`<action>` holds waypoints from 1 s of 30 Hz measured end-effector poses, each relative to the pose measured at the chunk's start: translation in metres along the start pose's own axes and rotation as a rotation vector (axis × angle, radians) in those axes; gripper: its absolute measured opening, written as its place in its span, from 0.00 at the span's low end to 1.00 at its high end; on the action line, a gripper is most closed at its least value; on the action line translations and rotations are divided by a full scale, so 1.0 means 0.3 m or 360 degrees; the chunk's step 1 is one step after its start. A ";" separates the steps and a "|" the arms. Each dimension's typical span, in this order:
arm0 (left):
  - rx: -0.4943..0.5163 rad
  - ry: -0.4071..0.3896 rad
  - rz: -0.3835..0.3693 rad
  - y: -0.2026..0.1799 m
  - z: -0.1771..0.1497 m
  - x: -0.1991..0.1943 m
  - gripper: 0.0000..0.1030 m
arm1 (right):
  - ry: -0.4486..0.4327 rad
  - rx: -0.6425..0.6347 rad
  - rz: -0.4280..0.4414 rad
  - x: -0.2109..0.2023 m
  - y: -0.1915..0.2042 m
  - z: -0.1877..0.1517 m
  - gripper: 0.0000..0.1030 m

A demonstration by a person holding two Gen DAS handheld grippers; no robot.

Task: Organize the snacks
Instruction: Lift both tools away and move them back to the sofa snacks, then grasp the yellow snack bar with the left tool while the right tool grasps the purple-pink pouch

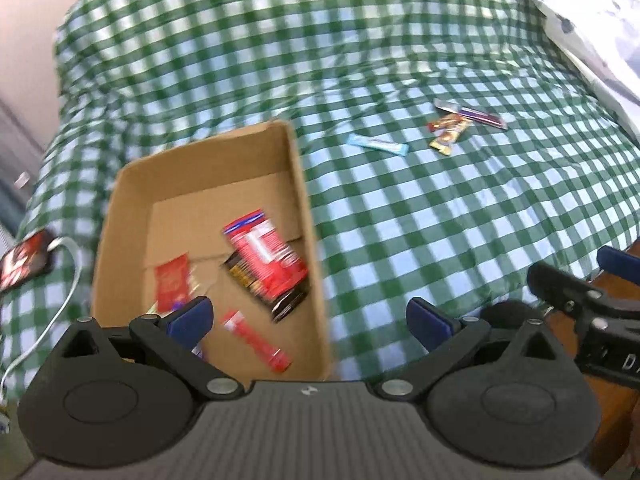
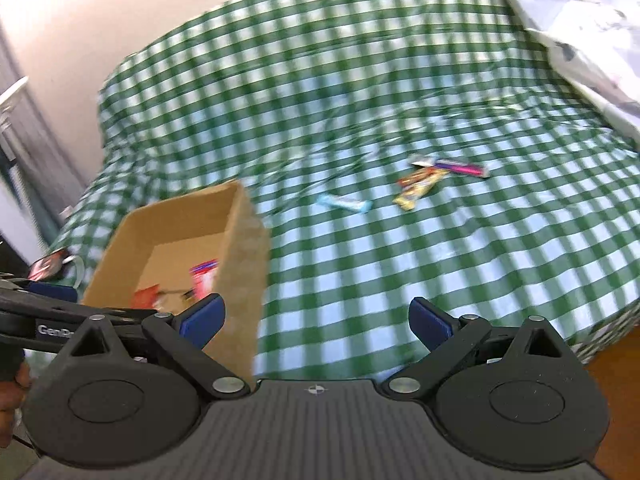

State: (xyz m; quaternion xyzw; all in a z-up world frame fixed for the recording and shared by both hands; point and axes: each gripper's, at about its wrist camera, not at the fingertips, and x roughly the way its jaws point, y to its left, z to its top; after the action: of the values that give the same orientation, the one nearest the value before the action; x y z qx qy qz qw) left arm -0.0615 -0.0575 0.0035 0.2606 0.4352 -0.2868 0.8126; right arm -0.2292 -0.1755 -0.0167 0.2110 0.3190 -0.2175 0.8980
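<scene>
**Snacks: part boxed, part loose on the bed**

- Phone (image 1: pixel 25 261) with white cable (image 1: pixel 60 308): far left, on the green checked bedspread (image 1: pixel 400 220).
- Cardboard box (image 1: pixel 120 216): open-topped, left of centre on the bed. Holds a large red packet (image 1: pixel 266 256), a small red sachet (image 1: pixel 172 280) and a red stick pack (image 1: pixel 256 340).
- Left gripper (image 1: pixel 308 320): spread wide, holding nothing, above the box's near right corner.
- Blue bar (image 1: pixel 378 145): loose on the bedspread, right of the box.
- Gold and purple bars (image 1: pixel 452 128): small cluster just beyond the blue bar, touching one another.
- Right gripper (image 2: pixel 316 322): spread wide, empty, over the bed beside the box.
</scene>
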 end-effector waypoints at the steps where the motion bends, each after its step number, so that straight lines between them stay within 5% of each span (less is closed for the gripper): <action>1: 0.0023 0.0010 -0.0017 -0.023 0.031 0.025 1.00 | -0.0003 0.0007 -0.0022 0.014 -0.029 0.013 0.95; 9: 0.0215 0.0084 -0.0156 -0.282 0.377 0.334 1.00 | -0.0085 -0.0078 -0.0298 0.219 -0.348 0.198 0.96; 15: 0.0226 0.0211 -0.0281 -0.456 0.623 0.705 1.00 | -0.0098 -0.0253 -0.0423 0.534 -0.563 0.365 0.95; 21: 0.0276 0.0305 -0.0369 -0.591 0.767 1.047 1.00 | 0.0003 -0.0573 -0.0460 0.939 -0.693 0.447 0.95; 27: 0.0286 0.0363 -0.0474 -0.665 0.872 1.235 0.99 | 0.0147 -0.0765 -0.0334 1.234 -0.745 0.497 0.95; 29: 0.0251 0.0376 -0.0506 -0.654 0.894 1.257 0.91 | 0.0096 -0.0736 -0.0293 1.278 -0.768 0.513 0.99; 30: 0.0243 0.0358 -0.0484 -0.648 0.896 1.252 0.80 | 0.0107 -0.0680 -0.0237 1.295 -0.789 0.531 0.99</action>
State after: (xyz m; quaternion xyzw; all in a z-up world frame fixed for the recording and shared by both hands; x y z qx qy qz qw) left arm 0.1253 -0.4645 -0.2217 0.2831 0.5347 -0.4075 0.6840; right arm -0.0041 -0.5508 -0.2192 -0.0008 0.4022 -0.2037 0.8926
